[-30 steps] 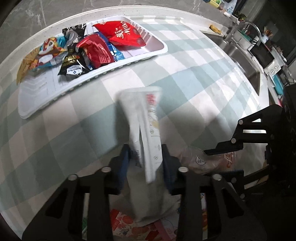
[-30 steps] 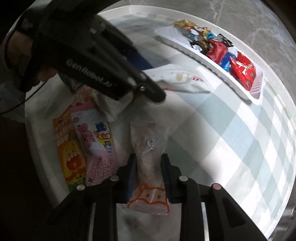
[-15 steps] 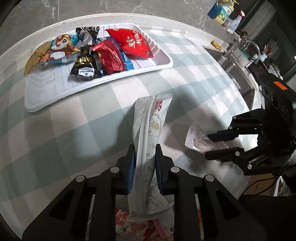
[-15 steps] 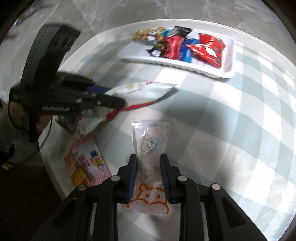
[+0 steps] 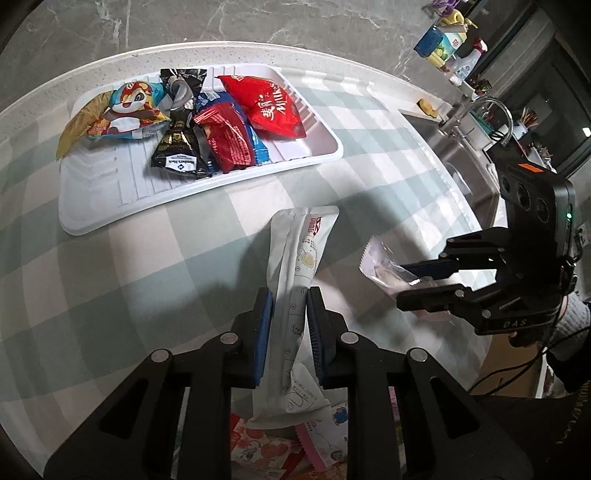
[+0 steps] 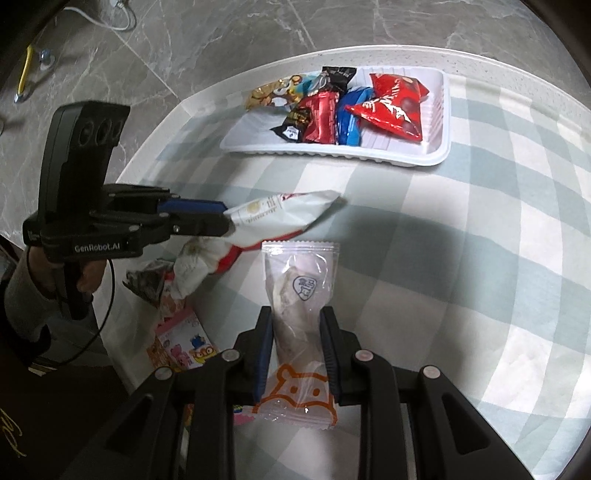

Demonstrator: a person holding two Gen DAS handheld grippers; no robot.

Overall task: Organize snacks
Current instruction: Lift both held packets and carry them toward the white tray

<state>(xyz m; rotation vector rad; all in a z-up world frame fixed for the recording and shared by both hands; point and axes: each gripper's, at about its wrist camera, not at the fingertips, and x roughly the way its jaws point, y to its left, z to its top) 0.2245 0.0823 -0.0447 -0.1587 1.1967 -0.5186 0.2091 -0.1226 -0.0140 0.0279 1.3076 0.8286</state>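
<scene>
Lying at far left of the right wrist view, past the round table's rim (image 6: 159, 122), grey marbled floor (image 6: 184, 33) is showing, with a white cable and a yellow object on it.

- Person's left hand (image 6: 79, 273): sleeved, wrapping a black handle, pointing the left gripper (image 5: 290, 299) sideways toward the table's middle. Blue-padded fingers (image 6: 192, 205) are clenching a long white snack pouch (image 5: 306, 254), which is hanging clear above the cloth, its free end reaching toward the tray.
- Loose packets (image 6: 177, 339): pink and orange cartoon wrappers are crowding the near table edge beneath that pouch.
- White ridged tray (image 5: 96, 192): sitting near the far rim, carrying a squirrel-print bag (image 5: 129, 110), a black packet (image 5: 181, 147), a red wrapper (image 5: 229, 144), a blue packet (image 5: 258, 146) and a red bag (image 5: 273, 107). Its left end is lying bare.
- Checked tablecloth (image 6: 480, 258): a broad open stretch is spreading between tray and grippers.
- Right gripper (image 6: 295, 317): angling downward, its fingers are grasping a clear pastry packet (image 6: 299, 288) with an orange bear print, just beside the white pouch.
- Sink and tap (image 5: 491, 107): bordering the table at far right in the left wrist view.
</scene>
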